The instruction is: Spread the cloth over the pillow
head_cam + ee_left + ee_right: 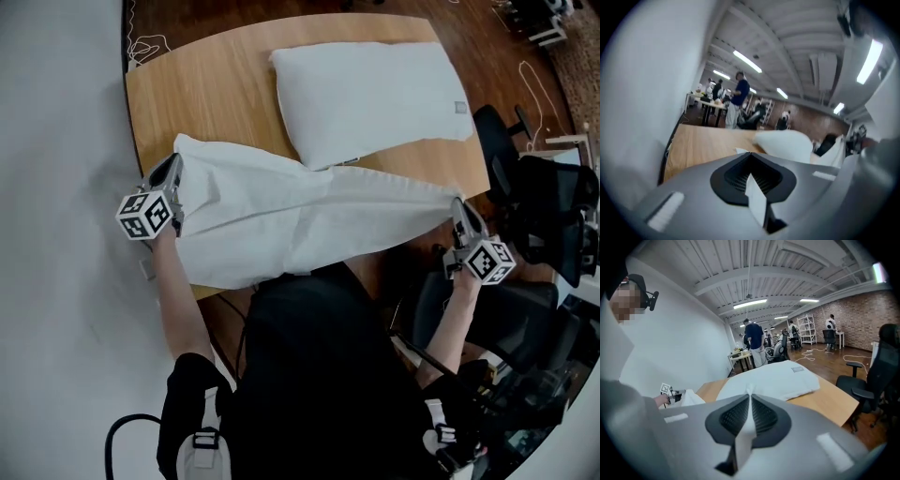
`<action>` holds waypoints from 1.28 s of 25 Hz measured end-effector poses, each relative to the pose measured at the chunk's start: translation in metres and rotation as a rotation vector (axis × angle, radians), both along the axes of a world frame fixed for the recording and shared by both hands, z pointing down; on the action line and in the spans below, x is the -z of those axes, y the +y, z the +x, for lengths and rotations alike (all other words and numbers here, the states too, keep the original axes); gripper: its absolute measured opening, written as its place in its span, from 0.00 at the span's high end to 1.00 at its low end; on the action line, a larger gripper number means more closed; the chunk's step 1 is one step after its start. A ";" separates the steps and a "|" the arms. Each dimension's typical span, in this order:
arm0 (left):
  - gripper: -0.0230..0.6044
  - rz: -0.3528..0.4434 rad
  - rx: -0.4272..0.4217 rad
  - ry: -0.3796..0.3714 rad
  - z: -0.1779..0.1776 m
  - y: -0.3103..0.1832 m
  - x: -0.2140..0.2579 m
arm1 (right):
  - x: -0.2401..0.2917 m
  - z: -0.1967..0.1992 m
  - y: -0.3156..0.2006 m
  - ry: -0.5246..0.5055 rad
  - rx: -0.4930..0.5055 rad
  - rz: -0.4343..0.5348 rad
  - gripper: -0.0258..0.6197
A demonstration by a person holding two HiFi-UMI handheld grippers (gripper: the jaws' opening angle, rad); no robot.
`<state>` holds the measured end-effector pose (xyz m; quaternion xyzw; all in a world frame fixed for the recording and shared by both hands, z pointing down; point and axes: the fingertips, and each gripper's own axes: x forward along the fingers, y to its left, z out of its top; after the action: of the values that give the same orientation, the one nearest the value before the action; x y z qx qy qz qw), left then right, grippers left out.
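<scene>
- The left gripper [174, 167] was clamped on one end of the white cloth [281, 220]. The right gripper [460, 208] pinched the opposite end, and the cloth was stretched between them.
- The cloth lay over the near edge of the table [197, 84], its far edge meeting the near corner of the pillow [375, 94].
- The pillow lay beyond both grippers, its long axis roughly parallel to the cloth's. The right gripper was nearer.
- A small tag [460, 107] on the pillow was unreadable.
</scene>
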<state>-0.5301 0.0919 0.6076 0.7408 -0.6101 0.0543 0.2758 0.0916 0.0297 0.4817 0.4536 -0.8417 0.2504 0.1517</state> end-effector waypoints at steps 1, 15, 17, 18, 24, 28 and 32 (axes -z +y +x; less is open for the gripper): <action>0.96 0.092 0.038 0.061 -0.007 0.007 0.028 | 0.000 0.001 0.002 0.001 -0.005 0.001 0.95; 0.96 0.957 0.066 0.173 0.082 0.090 0.341 | 0.215 0.155 -0.029 -0.053 -0.180 0.714 0.95; 0.96 1.017 0.067 0.222 0.121 0.090 0.353 | 0.234 0.199 -0.035 -0.071 -0.190 0.774 0.95; 0.96 1.032 0.074 0.243 0.141 0.086 0.355 | 0.242 0.220 -0.038 -0.059 -0.194 0.803 0.95; 0.96 1.054 0.151 0.288 0.253 0.073 0.367 | 0.252 0.324 -0.098 -0.181 -0.144 0.746 0.95; 0.96 1.084 0.197 0.328 0.291 0.089 0.372 | 0.250 0.356 -0.121 -0.240 -0.124 0.759 0.95; 0.96 1.147 0.192 0.266 0.311 0.122 0.382 | 0.257 0.362 -0.123 -0.314 -0.124 0.797 0.95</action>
<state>-0.2190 0.2140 0.2254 0.7134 -0.5666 -0.4023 -0.0905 0.4541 -0.0929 0.2249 0.4826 -0.8567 -0.0196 -0.1807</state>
